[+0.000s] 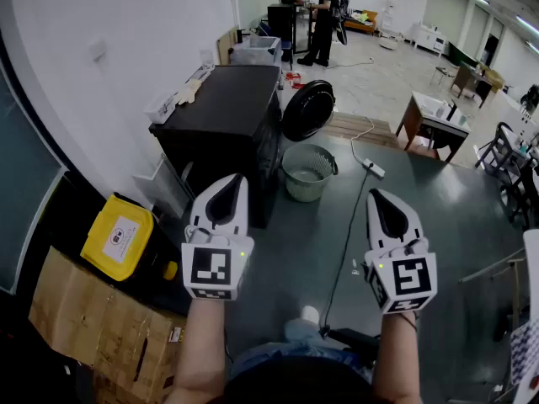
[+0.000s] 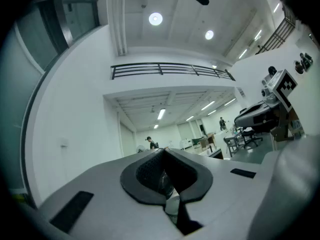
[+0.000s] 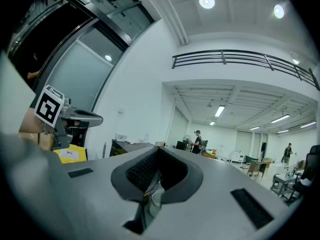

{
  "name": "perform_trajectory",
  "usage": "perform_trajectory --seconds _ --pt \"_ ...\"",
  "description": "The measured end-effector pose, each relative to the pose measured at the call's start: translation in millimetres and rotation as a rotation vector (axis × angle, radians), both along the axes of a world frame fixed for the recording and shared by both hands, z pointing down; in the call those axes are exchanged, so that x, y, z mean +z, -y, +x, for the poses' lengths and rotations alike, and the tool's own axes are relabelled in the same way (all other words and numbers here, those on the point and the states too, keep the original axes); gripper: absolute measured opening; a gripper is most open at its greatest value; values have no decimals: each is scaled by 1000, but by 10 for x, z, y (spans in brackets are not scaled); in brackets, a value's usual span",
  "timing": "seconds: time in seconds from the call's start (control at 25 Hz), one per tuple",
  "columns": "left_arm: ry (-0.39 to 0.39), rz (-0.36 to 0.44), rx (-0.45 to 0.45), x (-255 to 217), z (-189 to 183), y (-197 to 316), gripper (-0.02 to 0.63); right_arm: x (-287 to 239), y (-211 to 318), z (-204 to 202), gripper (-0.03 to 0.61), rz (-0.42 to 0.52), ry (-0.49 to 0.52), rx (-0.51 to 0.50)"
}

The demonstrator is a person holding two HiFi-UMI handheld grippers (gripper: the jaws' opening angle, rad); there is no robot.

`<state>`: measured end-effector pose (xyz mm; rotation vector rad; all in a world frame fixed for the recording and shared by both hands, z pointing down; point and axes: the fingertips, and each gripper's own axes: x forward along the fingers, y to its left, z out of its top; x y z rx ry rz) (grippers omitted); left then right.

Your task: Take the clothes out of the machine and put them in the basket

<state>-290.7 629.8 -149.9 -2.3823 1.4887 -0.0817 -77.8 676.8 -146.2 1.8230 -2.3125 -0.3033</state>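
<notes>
The black machine [image 1: 221,112] stands against the white wall, its round dark door [image 1: 308,109] swung open on the right side. A pale green basket [image 1: 308,172] sits on the floor just in front of that door. No clothes show in any view. My left gripper [image 1: 228,182] is held up below the machine, jaws shut and empty. My right gripper [image 1: 376,195] is beside it, to the right of the basket, also shut and empty. In the left gripper view my left gripper [image 2: 163,152] has its pads together. In the right gripper view my right gripper [image 3: 159,149] looks the same, and the machine [image 3: 127,147] lies ahead.
A yellow bin [image 1: 118,236] and a cardboard box [image 1: 101,326] stand at the lower left. A power strip [image 1: 374,169] with a black cable [image 1: 347,238] runs across the grey floor. A table [image 1: 434,120] is at the right. A person [image 1: 322,19] stands far back.
</notes>
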Motion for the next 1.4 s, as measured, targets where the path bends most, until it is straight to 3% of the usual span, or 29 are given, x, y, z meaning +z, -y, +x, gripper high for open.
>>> perform_trajectory --seconds 0.48,0.52,0.56,0.6,0.68,0.72,0.76,0.92,1.12,1.4 --pt "32 0 -20 -19 -13 -65 3 50 -57 103 0 6 72 37" --pt "27 -7 -15 -1 -8 -57 17 66 -42 117 32 -2 88 36" --pt "16 -18 -5 16 2 -40 78 81 -19 122 186 -11 107 29" --pt "1 -30 4 31 12 -14 200 87 10 126 316 -14 132 21" --pt "-29 -44 0 51 10 73 471 79 82 160 482 4 183 21" --pt "-38 -46 -15 58 0 126 540 81 126 189 533 14 195 30" --pt "-42 -47 -33 67 -7 183 556 95 175 224 559 17 196 40" --pt "-24 -58 -73 121 62 429 569 180 407 374 574 3 181 50" --pt "52 -76 -54 162 381 799 568 244 785 586 569 -42 160 -21" --pt "16 -47 -84 68 848 1217 568 194 1266 1110 568 -33 132 -38"
